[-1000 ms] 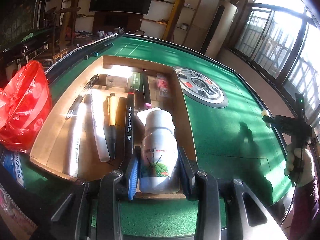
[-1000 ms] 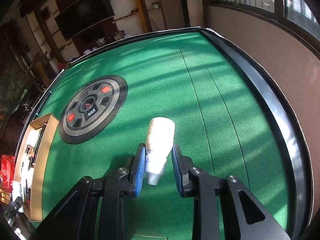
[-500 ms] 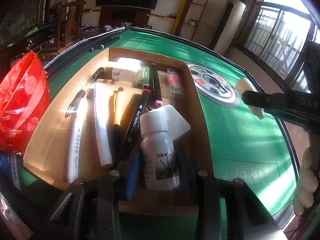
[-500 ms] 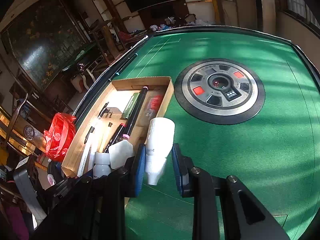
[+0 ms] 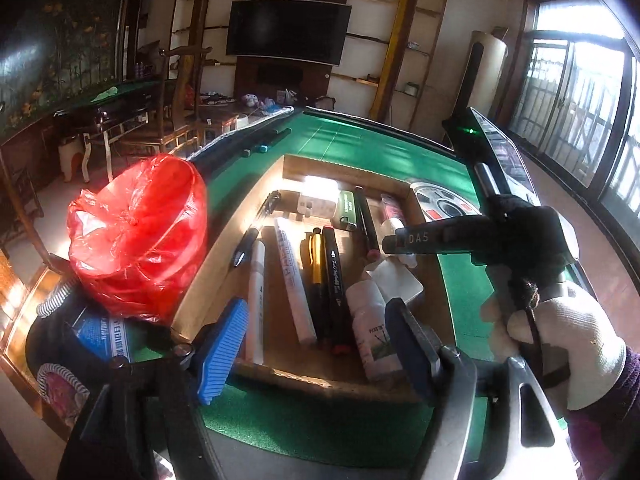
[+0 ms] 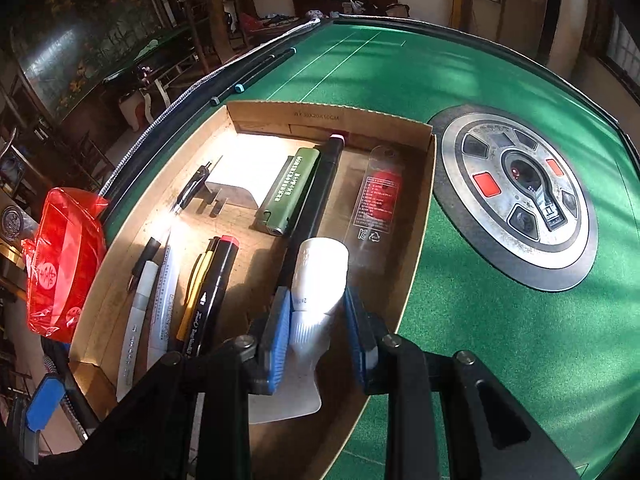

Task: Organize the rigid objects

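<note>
A cardboard box [image 5: 216, 264] on the green table holds several pens and markers [image 5: 334, 280]. A white bottle with a green label [image 5: 374, 332] lies in its near right corner. My left gripper [image 5: 316, 328] has its jaws opening. Its blue left pad [image 5: 218, 344] is well clear of the bottle, which lies beside the right finger. My right gripper [image 6: 316, 312] is shut on a small white bottle [image 6: 320, 276] and hangs over the box [image 6: 424, 216]. It shows in the left wrist view too [image 5: 400, 240], held by a gloved hand [image 5: 560, 332].
A red plastic bag [image 5: 136, 236] sits against the box's left side. The table's round centre panel [image 6: 516, 196] lies right of the box. Two pens [image 6: 256, 68] rest along the far table rim. A green case [image 6: 288, 192] and a clear red-labelled packet [image 6: 376, 200] lie in the box.
My left gripper has let go of the labelled bottle, opened wide and drawn back; the bottle now lies in the box. My right gripper carried its white bottle leftward from the open felt to over the box.
</note>
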A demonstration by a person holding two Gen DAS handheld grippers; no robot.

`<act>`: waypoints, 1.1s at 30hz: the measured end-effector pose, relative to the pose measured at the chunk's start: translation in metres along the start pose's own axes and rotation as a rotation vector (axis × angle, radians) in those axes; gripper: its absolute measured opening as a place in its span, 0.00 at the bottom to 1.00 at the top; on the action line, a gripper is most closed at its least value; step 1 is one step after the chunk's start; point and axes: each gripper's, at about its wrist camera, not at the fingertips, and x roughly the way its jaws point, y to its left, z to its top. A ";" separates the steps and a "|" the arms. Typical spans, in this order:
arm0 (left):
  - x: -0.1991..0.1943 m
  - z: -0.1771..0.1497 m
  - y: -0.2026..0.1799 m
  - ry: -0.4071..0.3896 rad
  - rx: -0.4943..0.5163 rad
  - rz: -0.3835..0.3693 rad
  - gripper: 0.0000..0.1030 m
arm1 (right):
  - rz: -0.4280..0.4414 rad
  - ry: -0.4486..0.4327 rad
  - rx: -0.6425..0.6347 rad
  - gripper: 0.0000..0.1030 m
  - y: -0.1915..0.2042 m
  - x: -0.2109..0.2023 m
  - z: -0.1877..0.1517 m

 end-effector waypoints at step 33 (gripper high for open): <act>-0.034 -0.003 -0.043 -0.152 0.104 0.140 0.85 | 0.024 -0.371 0.168 0.73 -0.079 -0.109 -0.102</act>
